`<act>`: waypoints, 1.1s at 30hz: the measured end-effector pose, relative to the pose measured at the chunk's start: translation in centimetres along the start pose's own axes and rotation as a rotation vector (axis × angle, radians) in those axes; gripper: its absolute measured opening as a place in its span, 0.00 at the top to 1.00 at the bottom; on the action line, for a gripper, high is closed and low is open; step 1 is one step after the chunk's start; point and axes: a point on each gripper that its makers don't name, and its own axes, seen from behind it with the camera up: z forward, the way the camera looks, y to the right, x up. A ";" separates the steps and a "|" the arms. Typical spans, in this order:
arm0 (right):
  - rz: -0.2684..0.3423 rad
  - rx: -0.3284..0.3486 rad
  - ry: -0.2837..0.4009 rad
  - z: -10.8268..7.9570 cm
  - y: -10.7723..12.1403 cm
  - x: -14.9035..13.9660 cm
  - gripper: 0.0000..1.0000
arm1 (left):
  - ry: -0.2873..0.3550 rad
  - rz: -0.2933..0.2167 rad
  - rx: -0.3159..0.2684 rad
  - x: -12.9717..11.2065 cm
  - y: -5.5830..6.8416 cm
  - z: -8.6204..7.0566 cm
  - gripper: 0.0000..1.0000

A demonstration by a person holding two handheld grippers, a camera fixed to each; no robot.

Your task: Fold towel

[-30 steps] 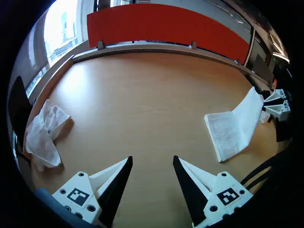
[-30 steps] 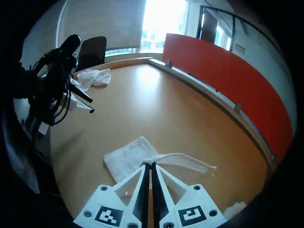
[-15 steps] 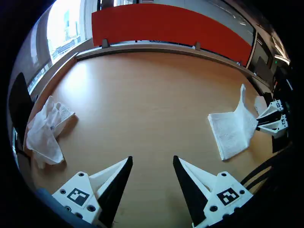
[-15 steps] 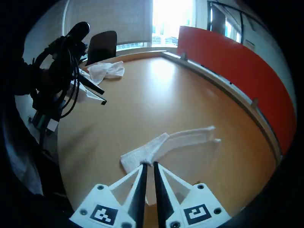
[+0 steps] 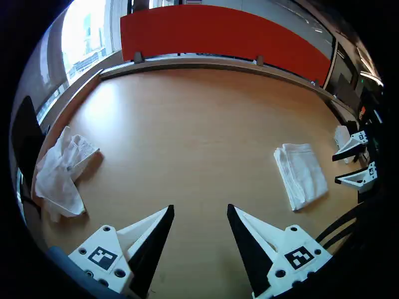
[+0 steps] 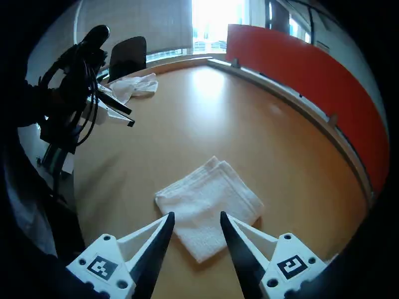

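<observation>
A white towel [image 6: 208, 205] lies folded flat into a small square on the wooden table [image 6: 214, 129], just beyond my right gripper [image 6: 197, 222], which is open and holds nothing. In the left gripper view the same folded towel [image 5: 301, 173] rests at the right, with the right gripper [image 5: 355, 164] open beside it. My left gripper [image 5: 199, 212] is open over bare wood near the table's front edge. In the right gripper view the left gripper [image 6: 123, 115] is at the far left, held by a person's hand.
A crumpled white cloth [image 5: 62, 172] lies at the table's left edge, also seen as the cloth [image 6: 132, 85] far off. A red divider panel [image 5: 219, 35] runs along the back of the table. A dark chair [image 6: 127, 57] stands beyond the cloth.
The right gripper opened and let go of the towel's raised flap, which dropped flat onto the folded towel. The right gripper drew back a little. The left gripper stayed put.
</observation>
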 end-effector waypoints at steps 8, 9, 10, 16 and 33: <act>0.017 -0.011 -0.026 0.0 0.2 -1.7 0.30 | 0.000 0.001 0.001 0.1 0.0 0.0 0.22; 0.019 -0.012 -0.030 0.0 0.3 -2.0 0.30 | 0.001 0.001 0.002 0.1 0.0 0.0 0.22; 0.021 -0.012 -0.035 0.0 0.3 -2.3 0.30 | 0.001 0.001 0.002 0.1 0.0 0.0 0.22; 0.032 -0.019 -0.064 0.3 0.5 -4.2 0.30 | 0.000 0.003 0.003 0.1 0.0 0.0 0.22; 0.063 -0.023 -0.153 0.9 0.5 -9.4 0.31 | 0.001 0.004 0.003 0.1 0.1 0.0 0.22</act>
